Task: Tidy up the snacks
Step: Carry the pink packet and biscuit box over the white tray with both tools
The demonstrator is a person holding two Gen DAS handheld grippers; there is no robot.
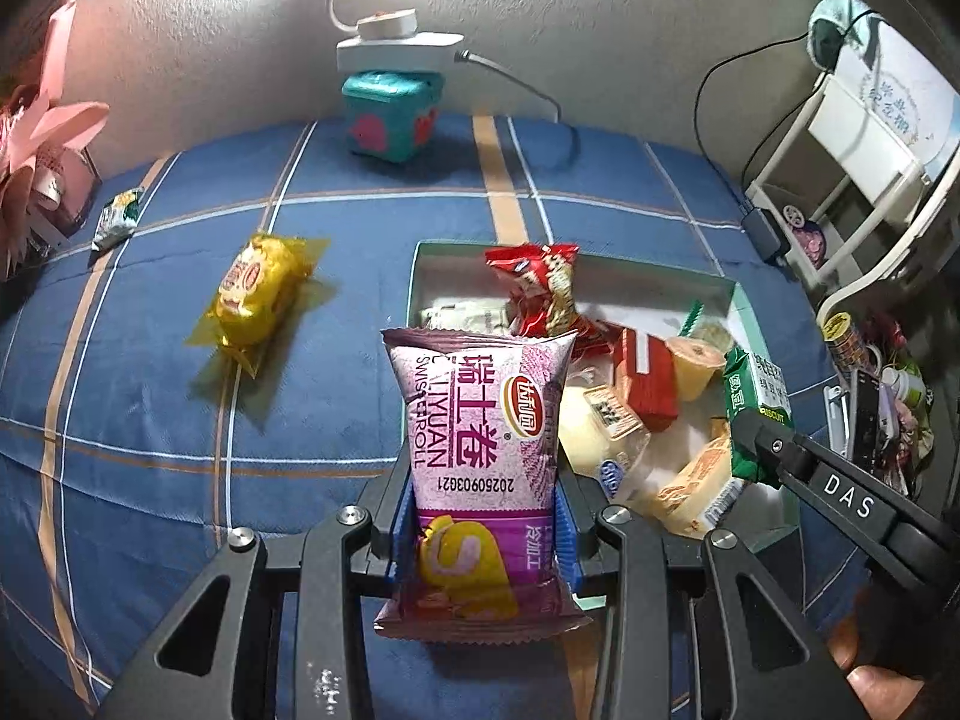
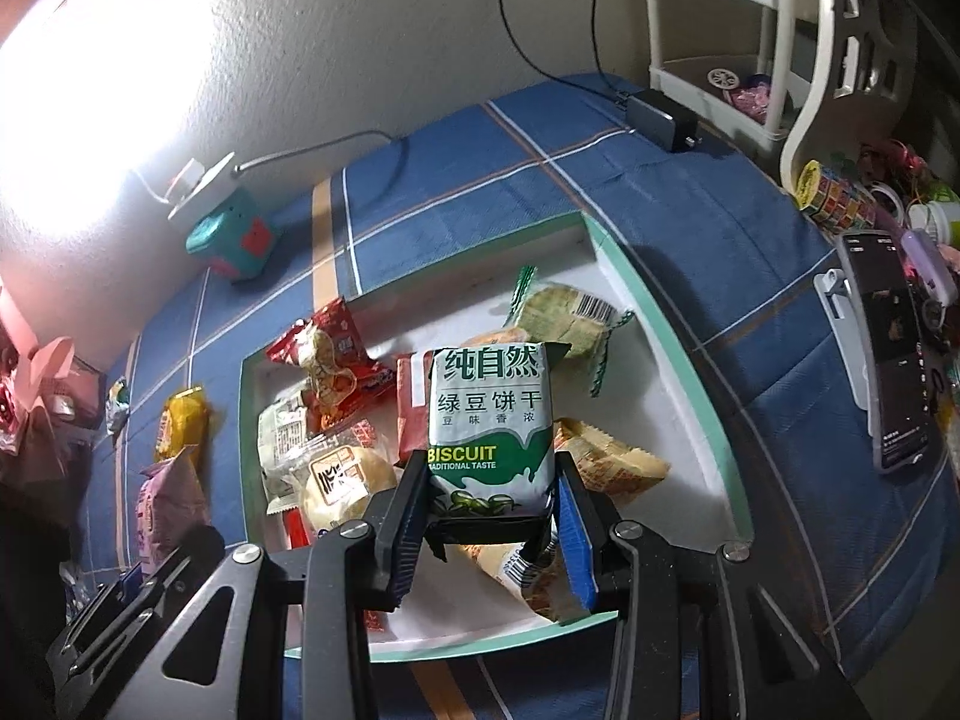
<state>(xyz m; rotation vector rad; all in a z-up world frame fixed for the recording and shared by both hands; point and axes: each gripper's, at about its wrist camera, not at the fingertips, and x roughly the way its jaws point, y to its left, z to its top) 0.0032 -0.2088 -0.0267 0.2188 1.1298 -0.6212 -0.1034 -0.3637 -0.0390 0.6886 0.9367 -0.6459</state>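
On the blue checked bedcover (image 1: 180, 408), the left gripper (image 1: 486, 534) is closed on a purple Swiss roll packet (image 1: 480, 420) beside the snack box (image 2: 660, 324), while the right gripper (image 2: 492, 516) clamps a green biscuit packet (image 2: 492, 420) above it.

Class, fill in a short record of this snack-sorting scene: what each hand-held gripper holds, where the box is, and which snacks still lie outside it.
left hand-held gripper: shut on purple Swiss roll packet
right hand-held gripper: shut on green biscuit packet, over the box
box: on blue checked cloth, several snacks inside
outside box: yellow packet, small green-white packet
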